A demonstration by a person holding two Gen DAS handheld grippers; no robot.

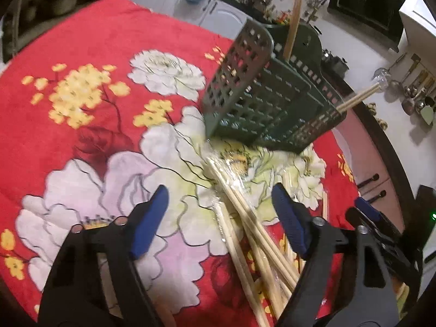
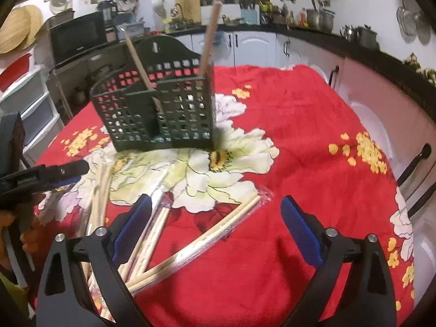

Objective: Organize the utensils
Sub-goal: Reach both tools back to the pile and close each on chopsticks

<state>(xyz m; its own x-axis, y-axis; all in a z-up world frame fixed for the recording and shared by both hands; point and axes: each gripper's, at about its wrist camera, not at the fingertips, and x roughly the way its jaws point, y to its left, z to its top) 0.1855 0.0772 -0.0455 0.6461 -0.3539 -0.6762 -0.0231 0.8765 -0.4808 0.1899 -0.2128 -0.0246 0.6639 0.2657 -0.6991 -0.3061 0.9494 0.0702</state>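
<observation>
Both jaws spread, nothing pinched: over the red cloth [image 2: 299, 136], rack [image 2: 152, 109] upright ahead already holding a few sticks, my left gripper [image 1: 218, 218] straddling the wrapped chopsticks [image 1: 245, 218], right gripper [image 2: 215, 226] above another pair [image 2: 218, 231], probably the next picks.

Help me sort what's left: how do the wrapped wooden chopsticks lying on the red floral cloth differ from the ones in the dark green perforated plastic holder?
The wrapped wooden chopsticks on the cloth lie flat; the chopsticks in the holder stand tilted. The loose ones are scattered and crossing on the red floral cloth; the stored ones sit in separate compartments of the dark green perforated plastic holder. Both are pale wood.
</observation>
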